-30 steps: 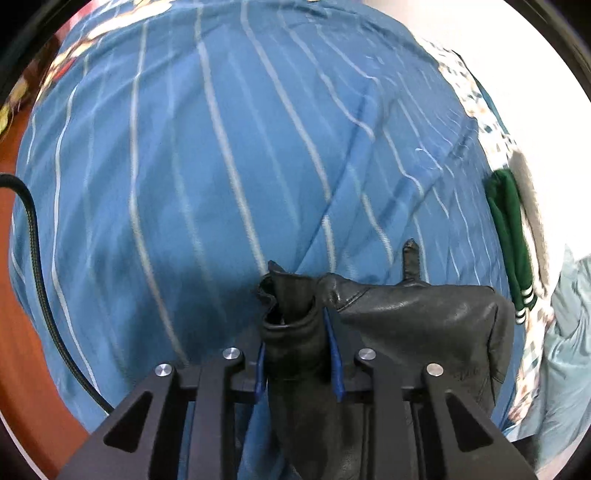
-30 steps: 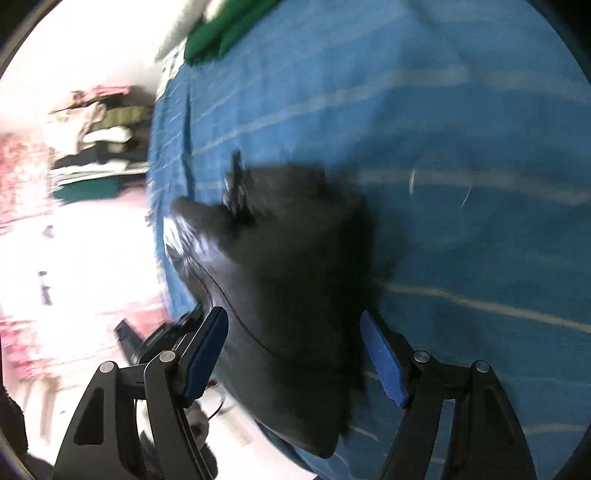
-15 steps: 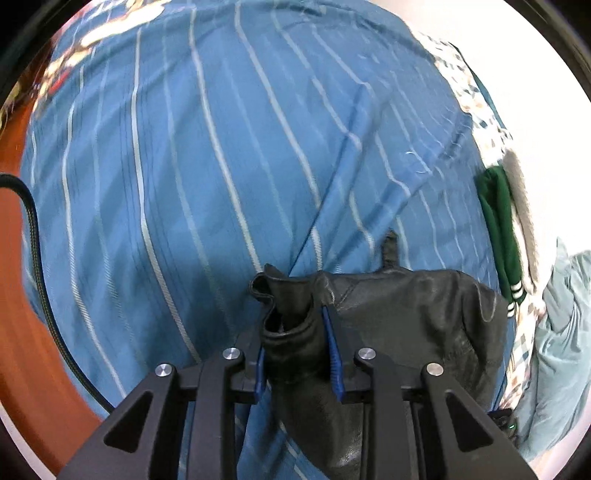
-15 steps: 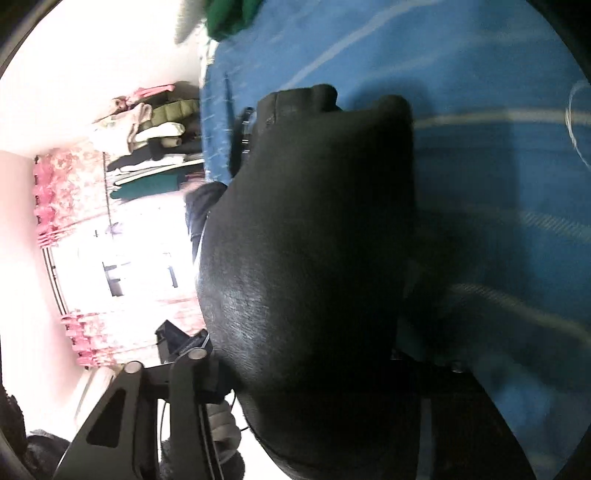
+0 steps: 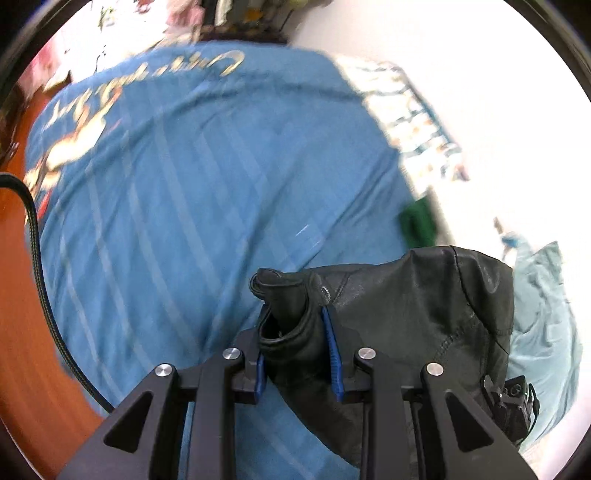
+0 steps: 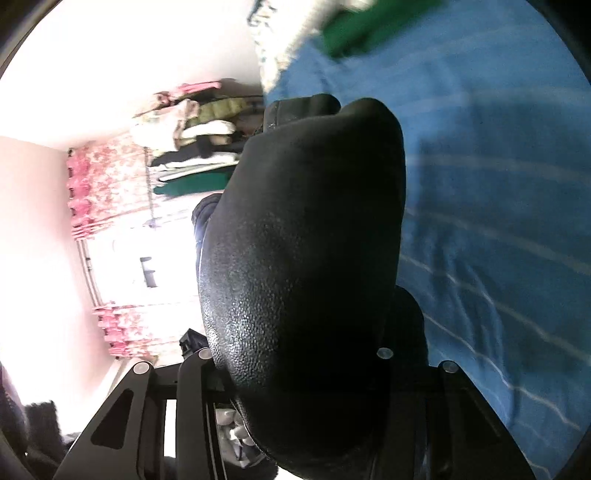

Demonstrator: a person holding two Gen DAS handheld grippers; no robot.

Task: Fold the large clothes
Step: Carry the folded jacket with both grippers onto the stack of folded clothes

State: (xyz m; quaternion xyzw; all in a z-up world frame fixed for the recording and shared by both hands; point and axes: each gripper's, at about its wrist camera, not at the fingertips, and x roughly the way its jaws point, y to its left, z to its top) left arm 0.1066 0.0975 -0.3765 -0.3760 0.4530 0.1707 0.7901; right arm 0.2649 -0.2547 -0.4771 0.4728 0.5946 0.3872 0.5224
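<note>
Over blue bedspread [image 5: 192, 206], left tongs [image 5: 295, 350] pinch jacket [image 5: 417, 306].

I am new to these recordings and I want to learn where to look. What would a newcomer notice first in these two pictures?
First, the black leather garment: the left gripper pinches a bunched edge of it low in the left wrist view, and it fills the middle of the right wrist view, hiding the right gripper's fingertips. Next, the blue striped bedspread below it, with a gold print at its far end. A green garment lies at its edge.
</note>
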